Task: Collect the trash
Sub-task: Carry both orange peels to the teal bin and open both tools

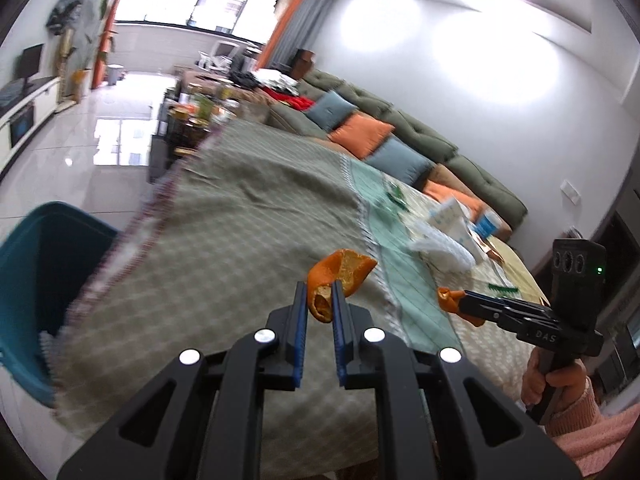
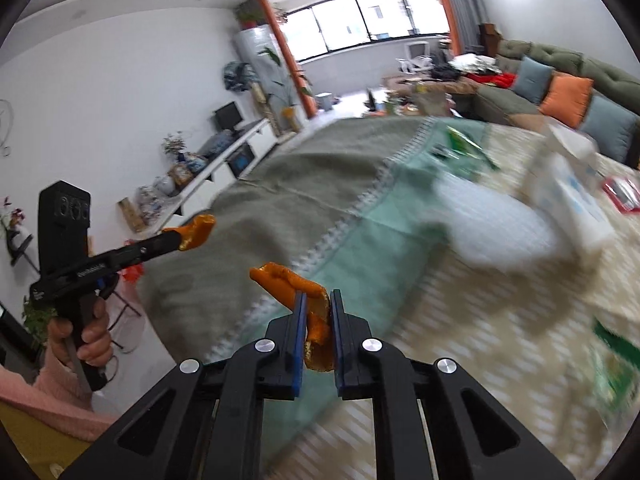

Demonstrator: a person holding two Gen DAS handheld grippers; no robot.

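Observation:
My left gripper (image 1: 319, 289) is shut on a piece of orange peel (image 1: 342, 272) and holds it above the cloth-covered table (image 1: 248, 208). My right gripper (image 2: 318, 298) is shut on another piece of orange peel (image 2: 290, 282), also above the table. In the left wrist view the right gripper (image 1: 460, 298) shows at the right with its peel (image 1: 448, 298). In the right wrist view the left gripper (image 2: 176, 236) shows at the left with its peel (image 2: 198, 230). A teal bin (image 1: 36, 280) stands off the table's left edge.
More litter lies on the table: a crumpled white wrapper (image 1: 440, 248), a white carton (image 1: 450, 216), a blue-white cup (image 1: 490, 224), green scraps (image 1: 396, 194) and a green packet (image 2: 614, 364). A green sofa with cushions (image 1: 360, 132) runs behind the table.

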